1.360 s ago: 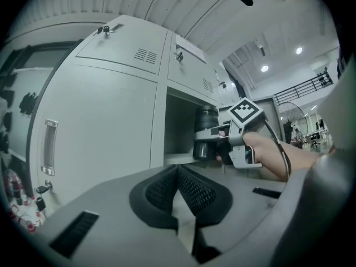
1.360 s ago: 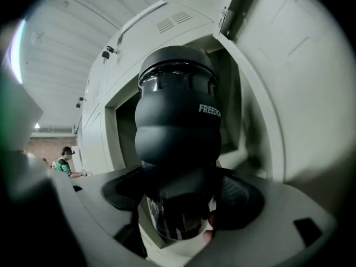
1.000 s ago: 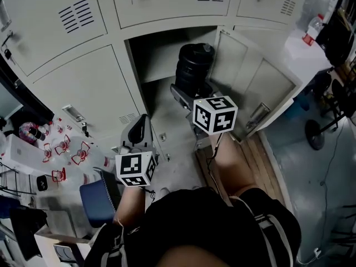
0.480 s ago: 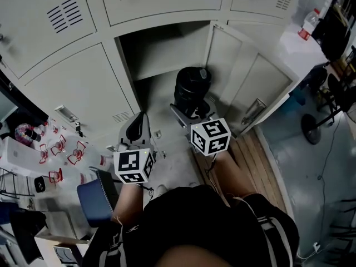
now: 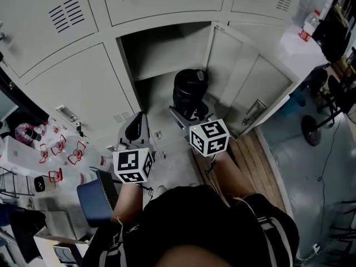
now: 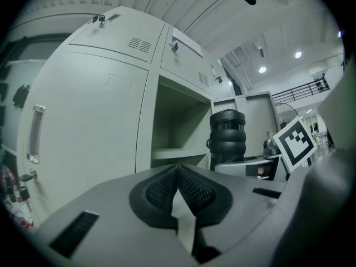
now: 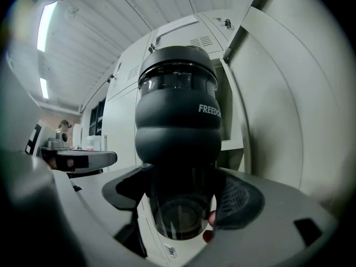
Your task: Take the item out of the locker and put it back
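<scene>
Right gripper view: right gripper (image 7: 179, 202) pinches black bottle (image 7: 178, 115) low down, "FREEDO" print legible. Head view lacks that but puts bottle upright at open locker (image 5: 161, 54) mouth, w/ door (image 5: 250, 82) swung right beside it. Left gripper view: left gripper (image 6: 179, 189) jaws pressed together, empty, nr closed lockers (image 6: 83, 121).

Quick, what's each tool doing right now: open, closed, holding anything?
Left tool: closed, empty.
Right tool: closed on the black bottle.

Blue chair (image 5: 92, 200), red-labelled bottle (image 5: 309, 25), wooden floorboards (image 5: 253, 160)
</scene>
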`<state>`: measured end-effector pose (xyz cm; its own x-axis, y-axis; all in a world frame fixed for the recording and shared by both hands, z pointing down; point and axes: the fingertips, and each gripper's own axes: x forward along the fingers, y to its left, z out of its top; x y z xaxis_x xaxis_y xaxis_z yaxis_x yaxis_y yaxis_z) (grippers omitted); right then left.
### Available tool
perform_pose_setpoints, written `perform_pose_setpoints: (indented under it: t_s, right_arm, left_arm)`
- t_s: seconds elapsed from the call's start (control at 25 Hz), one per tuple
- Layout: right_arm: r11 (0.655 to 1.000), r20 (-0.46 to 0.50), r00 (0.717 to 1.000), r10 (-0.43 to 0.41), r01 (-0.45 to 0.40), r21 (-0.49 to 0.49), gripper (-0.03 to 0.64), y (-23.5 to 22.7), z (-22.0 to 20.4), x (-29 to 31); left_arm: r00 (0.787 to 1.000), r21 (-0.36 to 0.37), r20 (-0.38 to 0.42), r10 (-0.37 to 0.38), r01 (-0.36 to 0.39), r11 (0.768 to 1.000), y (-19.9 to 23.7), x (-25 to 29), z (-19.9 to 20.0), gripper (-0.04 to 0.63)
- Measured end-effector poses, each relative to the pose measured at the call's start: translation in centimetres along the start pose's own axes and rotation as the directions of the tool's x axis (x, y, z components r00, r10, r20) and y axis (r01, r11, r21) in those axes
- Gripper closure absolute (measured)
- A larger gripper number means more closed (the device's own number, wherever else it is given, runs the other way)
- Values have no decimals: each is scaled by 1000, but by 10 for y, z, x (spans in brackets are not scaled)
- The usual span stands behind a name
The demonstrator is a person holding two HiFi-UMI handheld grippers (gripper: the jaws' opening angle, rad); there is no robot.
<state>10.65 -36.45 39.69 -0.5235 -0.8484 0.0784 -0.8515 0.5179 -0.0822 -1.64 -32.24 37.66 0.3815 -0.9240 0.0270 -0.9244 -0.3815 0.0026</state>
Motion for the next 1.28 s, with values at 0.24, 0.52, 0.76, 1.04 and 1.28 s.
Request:
perform_pose_setpoints:
  t_s: [0.24,0.52,0.76,1.04,1.28]
  right_arm:
    - [993,39,997,64,-68,100,227,9,21,13]
    - [931,124,980,153,-185,315,227,19,68,44]
    - [815,181,959,217,-280,507,227,15,95,73]
    - [797,146,972,182,-233,558,227,-8,113,109]
    - [860,65,989,134,-149,488,227,-18,123,139]
  left_arm:
    - [1000,6,10,29,-29,1000,9,-9,4,583]
    - [996,1,16,83,-83,997,29,-22,5,583]
    - [995,-1,22,100,-100,995,37,-27,5,583]
    - [989,-2,35,142,-142,990,58,-32,8,583]
    - [985,-2,38,168,-168,986,72,-33,9,583]
